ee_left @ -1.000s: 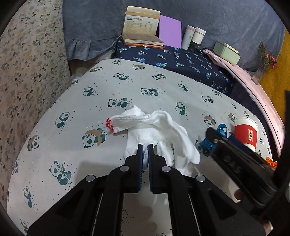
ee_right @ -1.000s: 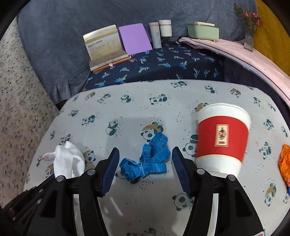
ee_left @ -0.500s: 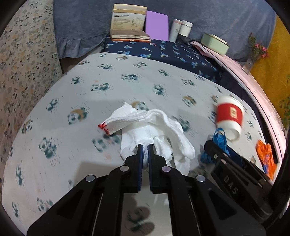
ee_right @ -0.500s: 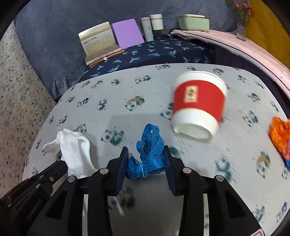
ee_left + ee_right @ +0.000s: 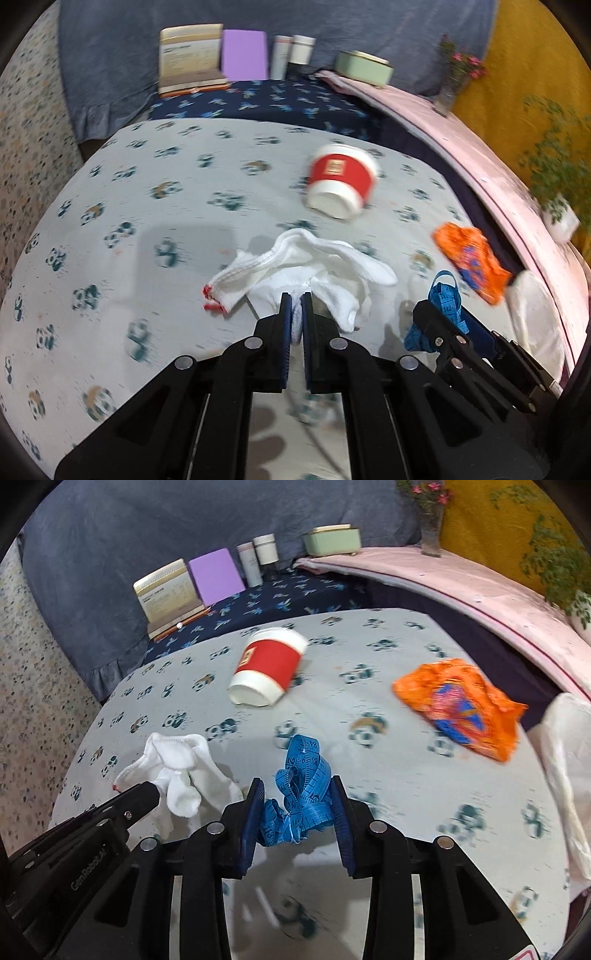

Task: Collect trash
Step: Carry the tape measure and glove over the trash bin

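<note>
My left gripper (image 5: 295, 300) is shut on a bunch of white gloves (image 5: 325, 266) with a red-trimmed cuff, held just above the panda-print tablecloth (image 5: 147, 206). Just to its right, my right gripper (image 5: 297, 794) is shut on a tangled blue tape measure (image 5: 303, 768), with both pads pressing its sides. The right wrist view shows the gloves (image 5: 177, 760) at lower left. A red and white paper cup (image 5: 269, 668) lies on its side mid-table. An orange wrapper (image 5: 458, 705) lies to the right.
A white plastic bag (image 5: 565, 746) sits at the table's right edge beside a pink ledge (image 5: 480, 594). At the back stand books (image 5: 170, 594), a purple box (image 5: 216, 576), two bottles (image 5: 258, 559), a green tin (image 5: 332, 539) and a vase (image 5: 430, 528).
The right jaws closed on the tape measure and lifted it. Both grippers moved right across the table with their loads. The cup, upright before, tipped onto its side.
</note>
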